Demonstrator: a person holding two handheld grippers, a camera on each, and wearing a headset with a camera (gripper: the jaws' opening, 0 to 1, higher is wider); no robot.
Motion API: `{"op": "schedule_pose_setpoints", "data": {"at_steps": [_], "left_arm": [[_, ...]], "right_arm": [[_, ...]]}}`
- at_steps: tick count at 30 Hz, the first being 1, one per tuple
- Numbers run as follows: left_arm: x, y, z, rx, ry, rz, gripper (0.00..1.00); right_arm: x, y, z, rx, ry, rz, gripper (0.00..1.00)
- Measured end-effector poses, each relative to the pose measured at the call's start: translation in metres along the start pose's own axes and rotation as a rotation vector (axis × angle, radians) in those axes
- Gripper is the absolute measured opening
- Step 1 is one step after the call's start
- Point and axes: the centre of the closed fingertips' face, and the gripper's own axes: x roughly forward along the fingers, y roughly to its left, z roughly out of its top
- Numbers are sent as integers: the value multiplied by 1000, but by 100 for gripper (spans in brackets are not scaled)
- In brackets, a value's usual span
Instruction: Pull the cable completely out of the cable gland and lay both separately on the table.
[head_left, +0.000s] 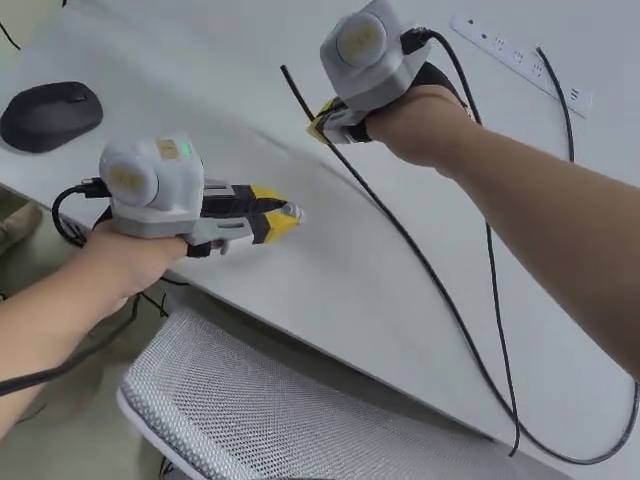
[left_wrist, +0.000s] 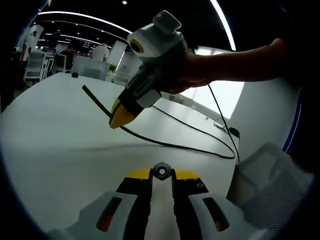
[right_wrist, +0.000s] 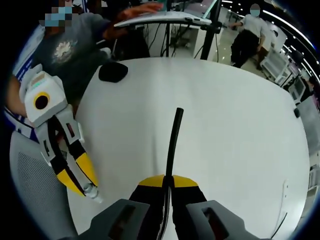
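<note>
The right gripper (head_left: 318, 128) pinches the black cable (head_left: 400, 235) above the table (head_left: 330, 270), its short free end pointing straight ahead past the jaws. The left gripper (head_left: 286, 215), over the table's near edge, clamps what looks like the cable gland (left_wrist: 161, 171), apart from the cable.

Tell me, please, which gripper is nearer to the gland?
Left. The left gripper holds the gland between its jaws; the right gripper is apart from it, shut on the cable.
</note>
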Motion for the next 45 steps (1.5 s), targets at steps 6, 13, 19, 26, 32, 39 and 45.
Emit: {"op": "schedule_pose_setpoints", "data": {"at_steps": [6, 13, 19, 26, 32, 39, 45], "left_arm": [[1, 5, -10, -4, 17, 9, 16], [-3, 8, -15, -13, 28, 20, 16], [-5, 8, -20, 10, 50, 23, 16], [-3, 7, -26, 77, 100, 26, 16], [-4, 5, -28, 131, 133, 35, 16], [-7, 8, -29, 173, 154, 54, 16], [-7, 9, -36, 231, 192, 55, 16]], "right_arm": [[8, 3, 0, 9, 7, 6, 0], [13, 14, -1, -23, 22, 14, 0], [10, 20, -1, -41, 27, 1, 0], [11, 20, -2, -67, 30, -6, 0], [14, 26, -5, -90, 41, 8, 0], [16, 26, -6, -104, 46, 9, 0], [17, 25, -6, -127, 50, 3, 1]]}}
